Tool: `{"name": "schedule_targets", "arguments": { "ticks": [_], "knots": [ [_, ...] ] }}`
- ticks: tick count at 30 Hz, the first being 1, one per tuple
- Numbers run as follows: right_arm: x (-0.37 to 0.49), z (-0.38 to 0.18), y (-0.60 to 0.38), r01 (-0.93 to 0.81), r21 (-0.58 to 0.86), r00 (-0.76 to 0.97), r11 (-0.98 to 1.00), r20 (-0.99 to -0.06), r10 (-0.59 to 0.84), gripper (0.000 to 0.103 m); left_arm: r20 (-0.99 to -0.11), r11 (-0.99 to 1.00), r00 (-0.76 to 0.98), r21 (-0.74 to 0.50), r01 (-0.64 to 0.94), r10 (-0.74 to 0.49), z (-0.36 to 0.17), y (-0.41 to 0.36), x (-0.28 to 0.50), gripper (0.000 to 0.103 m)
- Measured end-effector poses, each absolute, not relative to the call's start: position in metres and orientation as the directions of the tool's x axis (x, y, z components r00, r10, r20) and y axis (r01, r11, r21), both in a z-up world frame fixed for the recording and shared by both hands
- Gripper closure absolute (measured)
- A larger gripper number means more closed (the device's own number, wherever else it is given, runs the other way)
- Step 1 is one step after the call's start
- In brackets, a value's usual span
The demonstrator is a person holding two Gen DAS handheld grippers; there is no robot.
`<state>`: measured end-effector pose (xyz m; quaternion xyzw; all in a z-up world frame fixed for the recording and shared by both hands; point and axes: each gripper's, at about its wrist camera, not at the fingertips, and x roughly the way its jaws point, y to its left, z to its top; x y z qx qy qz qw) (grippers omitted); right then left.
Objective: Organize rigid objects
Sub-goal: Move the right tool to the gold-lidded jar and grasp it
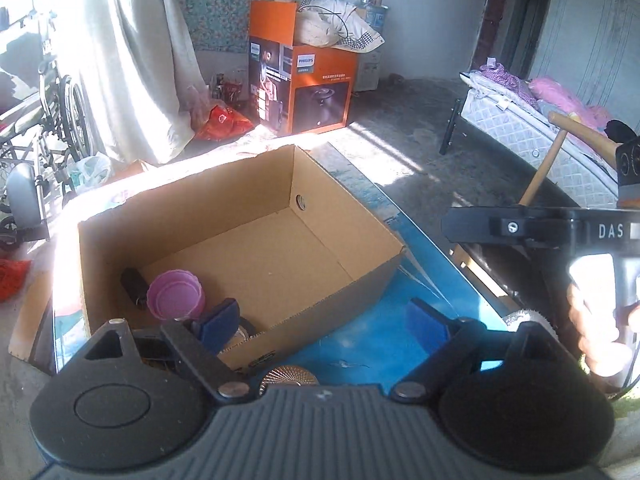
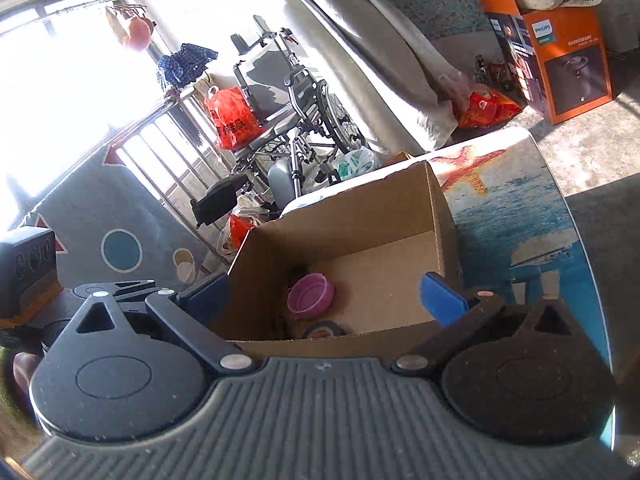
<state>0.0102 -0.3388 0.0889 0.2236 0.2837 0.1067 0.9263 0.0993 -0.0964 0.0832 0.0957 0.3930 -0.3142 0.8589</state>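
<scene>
An open cardboard box (image 1: pixel 352 216) stands on a blue sea-print table (image 1: pixel 360 344). Inside it lie a purple lid (image 1: pixel 174 295), a dark cylinder (image 1: pixel 134 286) and a roll of black tape (image 2: pixel 324 329). My left gripper (image 1: pixel 322 322) is open and empty, its left finger over the box's near corner, its right finger over the table. A ribbed gold disc (image 1: pixel 289 379) lies just under it. My right gripper (image 2: pixel 324 300) is open and empty, hovering above the box's (image 2: pixel 380 216) near wall; the lid also shows in that view (image 2: pixel 310 295). The right gripper also shows from the side in the left wrist view (image 1: pixel 452 224).
An orange Philips carton (image 1: pixel 304 88) stands on the floor beyond the table. A wheelchair (image 2: pixel 296 120) and red bags (image 2: pixel 232 118) are by the window. A bed (image 1: pixel 532 136) is at the right. A wooden stick (image 1: pixel 544 168) rises behind the right gripper.
</scene>
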Motion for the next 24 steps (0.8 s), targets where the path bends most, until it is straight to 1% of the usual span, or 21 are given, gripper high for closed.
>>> {"name": "schedule_targets", "arguments": {
  "ticks": [3,7,11,13,16,17,18,21,24],
  "knots": [
    [-0.015,0.081,-0.33,-0.031,0.356,0.827,0.934,-0.515,0.224,0.001,-0.737,0.804,0.505,-0.085,0.589,-0.449,0.059,-0.096,0.074,0.011],
    [-0.033,0.058,-0.303,-0.01,0.12,0.823,0.993,-0.563,0.076,0.001,-0.756,0.817,0.489,-0.104,0.567,-0.435,0.023,-0.097,0.048,0.011],
    [-0.037,0.042,-0.284,-0.027,-0.048,0.813,0.998,-0.583,-0.006,0.001,-0.765,0.839,0.473,-0.159,0.52,-0.438,-0.007,-0.091,0.036,0.011],
    [-0.039,0.037,-0.28,-0.015,-0.073,0.812,0.997,-0.583,-0.031,0.001,-0.754,0.851,0.492,-0.166,0.498,-0.435,-0.014,-0.084,0.031,0.011],
    [-0.044,0.031,-0.278,-0.047,-0.058,0.82,0.997,-0.572,0.005,0.001,-0.733,0.864,0.527,-0.164,0.476,-0.43,-0.019,-0.077,0.029,0.009],
    [-0.043,0.03,-0.277,-0.058,-0.054,0.818,0.997,-0.575,0.017,0.001,-0.726,0.86,0.529,-0.171,0.48,-0.44,-0.021,-0.075,0.029,0.003],
    [-0.041,0.029,-0.277,-0.067,-0.055,0.814,0.996,-0.581,0.023,0.001,-0.722,0.859,0.527,-0.184,0.478,-0.447,-0.021,-0.072,0.03,0.0],
    [-0.031,0.025,-0.273,-0.074,-0.083,0.799,0.994,-0.601,0.009,0.001,-0.712,0.875,0.551,-0.192,0.444,-0.436,-0.026,-0.067,0.031,0.0],
    [-0.028,0.02,-0.268,-0.099,-0.093,0.804,0.991,-0.594,0.025,0.001,-0.71,0.881,0.578,-0.13,0.455,-0.403,-0.03,-0.07,0.029,0.0]
  ]
}}
